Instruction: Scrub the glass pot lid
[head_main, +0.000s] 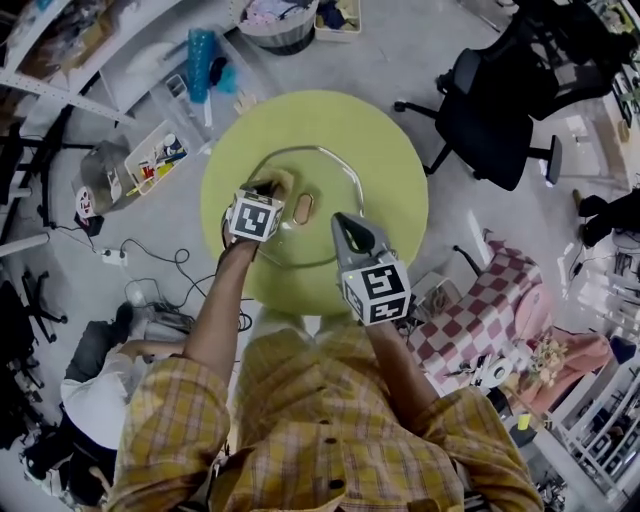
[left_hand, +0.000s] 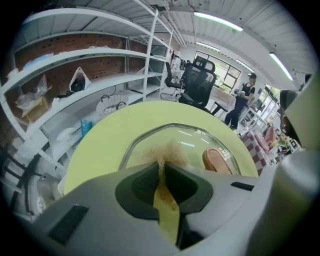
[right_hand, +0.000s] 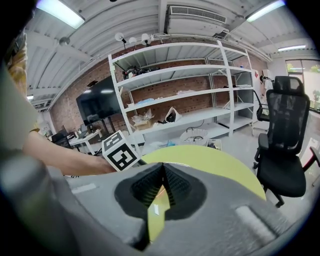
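A glass pot lid (head_main: 322, 168) with a metal rim and a tan handle (head_main: 303, 208) lies flat on a round yellow-green table (head_main: 392, 140). My left gripper (head_main: 270, 187) sits over the lid's left part, shut on a tan fibrous scrubber (head_main: 284, 180) that rests on the glass. The left gripper view shows the scrubber (left_hand: 166, 151) pinched between the jaws, with the lid (left_hand: 192, 139) and its handle (left_hand: 216, 160) beyond. My right gripper (head_main: 342, 222) hovers by the lid's near right edge, jaw tips (right_hand: 162, 168) together with nothing visibly between them.
A black office chair (head_main: 490, 110) stands right of the table, and a pink checked seat (head_main: 505, 300) lies nearer. A bin of tools (head_main: 155, 158), cables and white shelving (left_hand: 100, 60) are on the left. A person (head_main: 85, 395) is low at left; another (left_hand: 245, 95) stands far off.
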